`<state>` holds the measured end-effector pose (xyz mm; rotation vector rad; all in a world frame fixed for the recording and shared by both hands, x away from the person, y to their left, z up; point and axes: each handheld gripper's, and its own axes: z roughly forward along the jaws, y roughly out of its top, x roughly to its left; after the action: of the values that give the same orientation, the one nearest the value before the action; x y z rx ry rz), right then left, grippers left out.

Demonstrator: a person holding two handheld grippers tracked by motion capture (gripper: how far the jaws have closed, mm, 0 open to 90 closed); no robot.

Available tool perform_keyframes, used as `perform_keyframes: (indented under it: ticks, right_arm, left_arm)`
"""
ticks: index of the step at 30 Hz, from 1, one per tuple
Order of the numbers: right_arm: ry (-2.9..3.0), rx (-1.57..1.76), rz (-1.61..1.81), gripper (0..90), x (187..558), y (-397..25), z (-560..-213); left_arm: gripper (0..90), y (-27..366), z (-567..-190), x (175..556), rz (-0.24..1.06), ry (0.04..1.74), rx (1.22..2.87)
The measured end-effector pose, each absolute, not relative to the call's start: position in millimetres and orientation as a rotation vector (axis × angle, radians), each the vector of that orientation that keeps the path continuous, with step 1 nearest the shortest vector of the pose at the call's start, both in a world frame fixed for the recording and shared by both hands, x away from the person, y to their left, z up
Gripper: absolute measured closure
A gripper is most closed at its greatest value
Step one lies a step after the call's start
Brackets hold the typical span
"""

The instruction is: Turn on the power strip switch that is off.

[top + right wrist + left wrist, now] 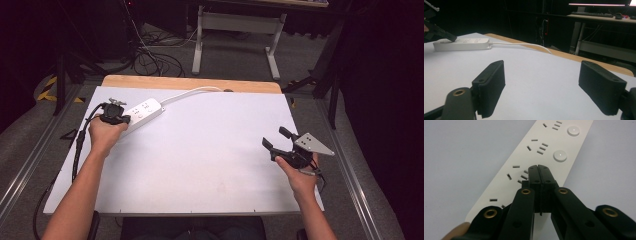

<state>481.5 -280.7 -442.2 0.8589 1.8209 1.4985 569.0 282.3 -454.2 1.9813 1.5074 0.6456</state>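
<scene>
Left gripper (539, 167): we see it clenched with nothing between, jaws pressed onto the power strip (142, 112), upper left of the counter (200, 160).
Strip's near end: cut off behind the jaws.
Right gripper (274, 139): released, jaws wide apart, right edge.

The high view looks forward and down over the whole white worktop (200, 160). The left gripper view sits close above the power strip (534, 157), facing down. The right gripper view looks low across the worktop toward that same strip.
</scene>
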Motion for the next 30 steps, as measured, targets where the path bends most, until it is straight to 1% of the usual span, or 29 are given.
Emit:
perform_keyframes:
  ticks: [3, 4, 10, 13, 17, 20, 30]
  right_arm:
    - [1.825, 0.856, 1.499, 21.6, 481.8, -280.0, -442.6]
    - [1.826, 0.858, 1.5, 21.6, 481.7, -279.7, -442.7]
    - [1.821, 0.861, 1.505, 21.6, 481.9, -279.7, -442.4]
    - [1.812, 0.863, 1.509, 21.6, 481.5, -280.8, -441.7]
    - [1.813, 0.861, 1.51, 21.5, 480.9, -281.2, -441.4]
    - [1.807, 0.856, 1.516, 21.6, 480.3, -282.1, -440.7]
    - [1.808, 0.858, 1.514, 21.4, 481.1, -281.5, -440.7]
  left_arm:
    - [90.0, 281.2, -455.0, 568.7, 0.667, 1.494, 1.993]
    - [90.0, 281.8, -455.7, 568.6, 0.651, 1.495, 1.983]
    - [90.0, 278.2, -456.4, 567.7, 0.668, 1.491, 2.001]
    - [90.0, 275.0, -457.2, 566.4, 0.7, 1.486, 2.015]
    - [90.0, 275.7, -457.7, 566.8, 0.683, 1.492, 2.005]
    - [90.0, 273.8, -458.4, 566.7, 0.711, 1.488, 2.008]
    - [90.0, 276.1, -459.0, 566.6, 0.688, 1.488, 1.987]
